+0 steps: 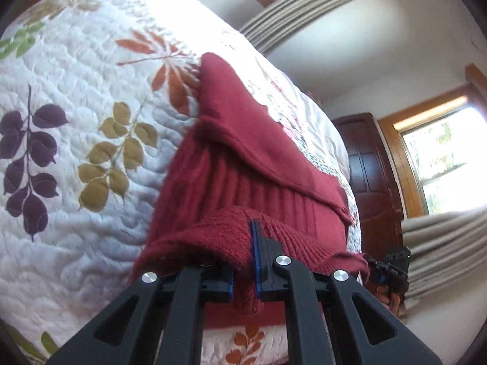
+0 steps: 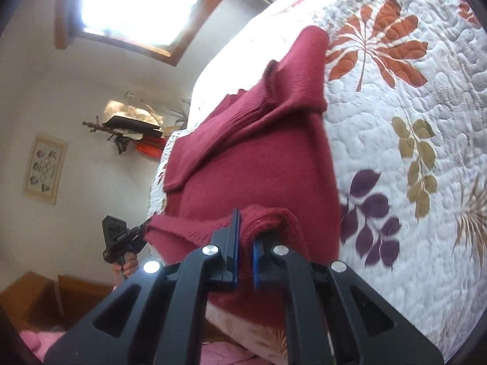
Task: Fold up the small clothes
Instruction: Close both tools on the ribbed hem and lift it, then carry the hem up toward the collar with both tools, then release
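Jaws of both grippers pinch ribbed hem of red sweater point(image 1: 243, 140), rest draped ahead over quilt point(image 1: 76, 60).

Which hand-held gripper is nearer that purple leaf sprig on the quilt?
Left. The left gripper clamps the sweater edge beside the purple sprig; the right gripper grips the opposite edge, farther off.

I saw the left gripper point(image 1: 245, 261) closed on knitted fabric, and the right gripper point(image 2: 245, 249) clamped the same way; a hand point(image 2: 129, 266) held each handle
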A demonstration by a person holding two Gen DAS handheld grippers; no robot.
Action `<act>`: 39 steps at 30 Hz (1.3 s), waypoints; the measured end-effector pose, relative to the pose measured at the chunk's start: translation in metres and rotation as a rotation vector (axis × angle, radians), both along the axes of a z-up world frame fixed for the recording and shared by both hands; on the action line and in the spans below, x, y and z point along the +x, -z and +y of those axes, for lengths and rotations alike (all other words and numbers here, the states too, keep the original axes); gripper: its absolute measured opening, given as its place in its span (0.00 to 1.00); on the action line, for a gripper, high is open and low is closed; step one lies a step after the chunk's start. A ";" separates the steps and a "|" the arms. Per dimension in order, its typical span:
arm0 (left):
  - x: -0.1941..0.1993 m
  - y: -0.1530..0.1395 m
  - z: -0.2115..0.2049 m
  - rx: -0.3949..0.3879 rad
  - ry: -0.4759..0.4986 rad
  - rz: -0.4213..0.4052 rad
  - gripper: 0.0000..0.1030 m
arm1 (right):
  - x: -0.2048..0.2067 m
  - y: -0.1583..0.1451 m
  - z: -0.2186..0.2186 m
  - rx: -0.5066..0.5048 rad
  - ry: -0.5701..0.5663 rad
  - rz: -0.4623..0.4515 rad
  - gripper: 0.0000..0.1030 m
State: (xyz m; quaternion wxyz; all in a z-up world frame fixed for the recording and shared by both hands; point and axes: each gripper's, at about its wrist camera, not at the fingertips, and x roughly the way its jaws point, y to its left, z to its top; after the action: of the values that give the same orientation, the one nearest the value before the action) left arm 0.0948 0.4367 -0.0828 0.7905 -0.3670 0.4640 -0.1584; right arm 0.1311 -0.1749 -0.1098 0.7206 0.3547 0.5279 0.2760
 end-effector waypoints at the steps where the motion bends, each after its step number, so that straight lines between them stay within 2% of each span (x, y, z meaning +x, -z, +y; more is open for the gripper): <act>1: 0.004 0.005 0.000 -0.001 -0.012 0.015 0.09 | 0.009 0.008 -0.001 0.012 0.009 0.030 0.05; 4: 0.011 0.016 -0.002 0.003 -0.016 0.052 0.09 | 0.022 0.022 -0.002 0.011 0.015 0.095 0.06; 5: 0.012 0.017 -0.002 -0.005 -0.019 0.065 0.13 | 0.023 0.021 -0.001 0.008 0.008 0.100 0.08; 7: 0.013 0.019 0.003 -0.046 -0.036 0.086 0.14 | 0.026 0.019 -0.005 0.015 0.004 0.107 0.12; 10: 0.012 0.013 0.016 -0.064 -0.072 0.096 0.28 | 0.029 0.016 -0.013 0.036 0.006 0.108 0.19; 11: 0.010 0.007 0.022 -0.046 -0.092 0.082 0.34 | 0.028 0.012 -0.015 0.016 0.002 0.097 0.27; 12: 0.008 0.001 0.026 -0.023 -0.105 0.069 0.36 | 0.028 0.008 -0.018 -0.003 0.006 0.085 0.47; 14: 0.006 -0.009 0.031 0.023 -0.116 0.045 0.36 | 0.025 0.000 -0.028 -0.040 0.034 0.055 0.63; 19: 0.007 -0.026 0.020 0.179 -0.072 0.007 0.36 | 0.016 -0.015 -0.042 -0.126 0.044 0.016 0.61; 23: 0.017 -0.035 -0.003 0.350 0.026 -0.030 0.41 | 0.007 -0.028 -0.028 -0.220 -0.002 -0.037 0.61; 27: 0.026 -0.032 -0.023 0.467 0.101 -0.042 0.43 | 0.000 -0.032 -0.011 -0.278 -0.044 -0.070 0.61; 33: 0.052 -0.024 -0.040 0.636 0.147 -0.035 0.45 | 0.000 -0.037 0.008 -0.280 -0.070 -0.089 0.61; 39: 0.075 -0.013 -0.042 0.627 0.186 -0.008 0.45 | 0.003 -0.034 0.012 -0.290 -0.081 -0.081 0.61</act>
State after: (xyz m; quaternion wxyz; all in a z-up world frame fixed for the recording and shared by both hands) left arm 0.1698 0.3948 -0.0696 0.8489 -0.0613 0.5187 -0.0807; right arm 0.1346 -0.1628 -0.0754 0.7733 0.2140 0.5465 0.2397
